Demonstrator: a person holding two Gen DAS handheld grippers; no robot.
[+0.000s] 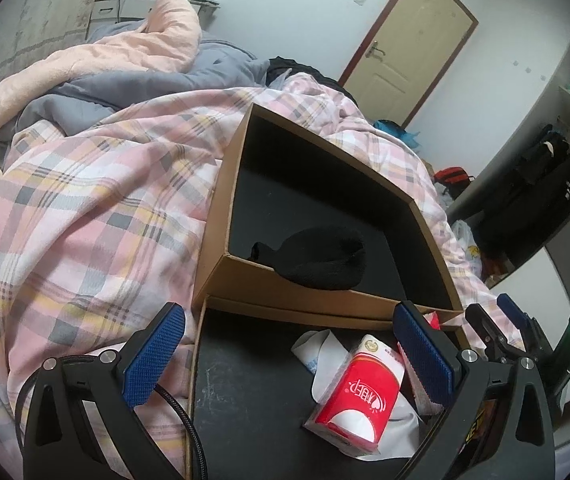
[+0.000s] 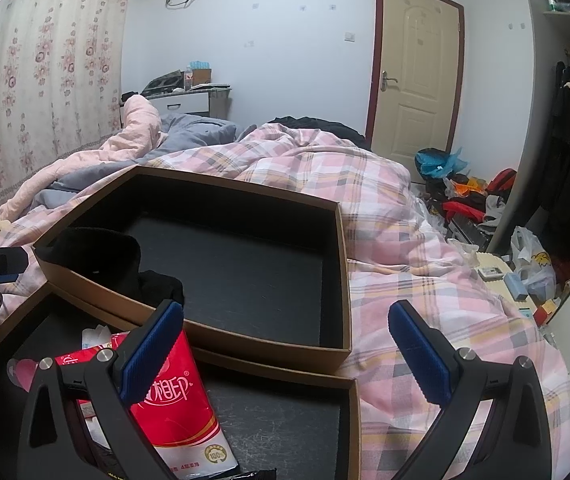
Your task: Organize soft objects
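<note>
We see our left gripper (image 1: 285,356) wide apart over the near box (image 1: 201,360), red tissue pack (image 1: 359,388) between its fingers, black sock (image 1: 325,258) beyond in the far box (image 1: 417,204), right gripper (image 2: 285,344) apart too, holding nothing, far box mostly bare past the sock.

The left gripper (image 1: 285,358) has its jaws wide apart and holds nothing. The right gripper (image 2: 285,356) also stands with jaws spread wide, nothing between its blue pads (image 2: 151,350).

Left wrist view hung close above the near box (image 1: 245,400), tilted toward 1 o'clock, right wrist view sat lower, facing 12 o'clock, both shared the far box (image 2: 341,280), bed, door.
</note>
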